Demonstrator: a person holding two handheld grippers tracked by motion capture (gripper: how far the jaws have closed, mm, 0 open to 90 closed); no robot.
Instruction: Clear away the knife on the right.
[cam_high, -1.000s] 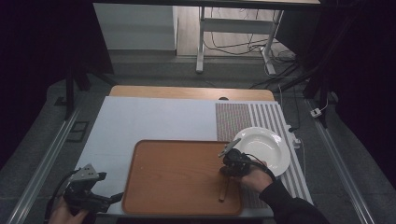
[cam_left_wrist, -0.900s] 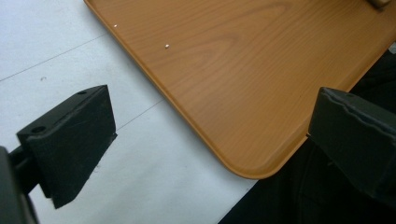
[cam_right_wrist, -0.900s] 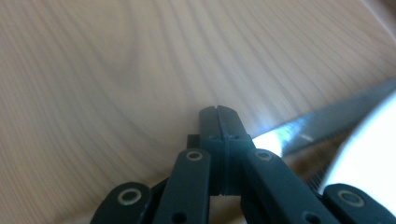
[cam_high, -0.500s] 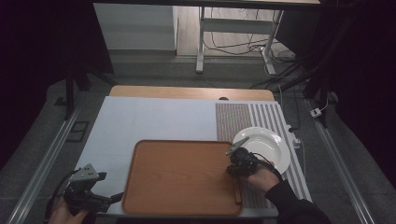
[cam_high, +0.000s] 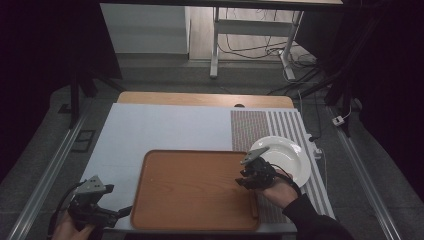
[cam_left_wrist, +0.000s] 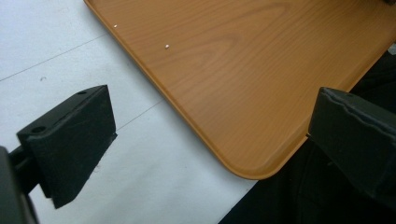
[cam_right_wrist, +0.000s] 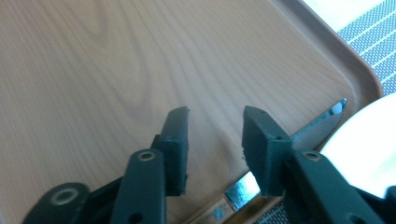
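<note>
A knife (cam_right_wrist: 327, 119) with a brown handle (cam_high: 254, 206) lies along the right rim of the wooden tray (cam_high: 190, 190), its blade tip toward the white plate (cam_high: 285, 155). My right gripper (cam_high: 250, 176) hovers just over it. Its jaws have just been opening, and they stand apart in the right gripper view (cam_right_wrist: 215, 130). Bare tray wood shows between the tips, and the blade runs under the right jaw, free of the pads. My left gripper (cam_high: 100, 207) rests at the table's front left corner, open wide (cam_left_wrist: 219, 126) toward the tray's near corner (cam_left_wrist: 243, 163).
The plate (cam_right_wrist: 369, 135) sits on a striped placemat (cam_high: 260, 127) right of the tray, close to the knife tip. A pale cover (cam_high: 165, 125) spreads over the table behind and left of the tray. Table legs and cables stand on the floor beyond.
The right gripper carried the knife from the tray's middle-right to its right rim, then let it go there as the jaws parted. The left gripper stayed put.
</note>
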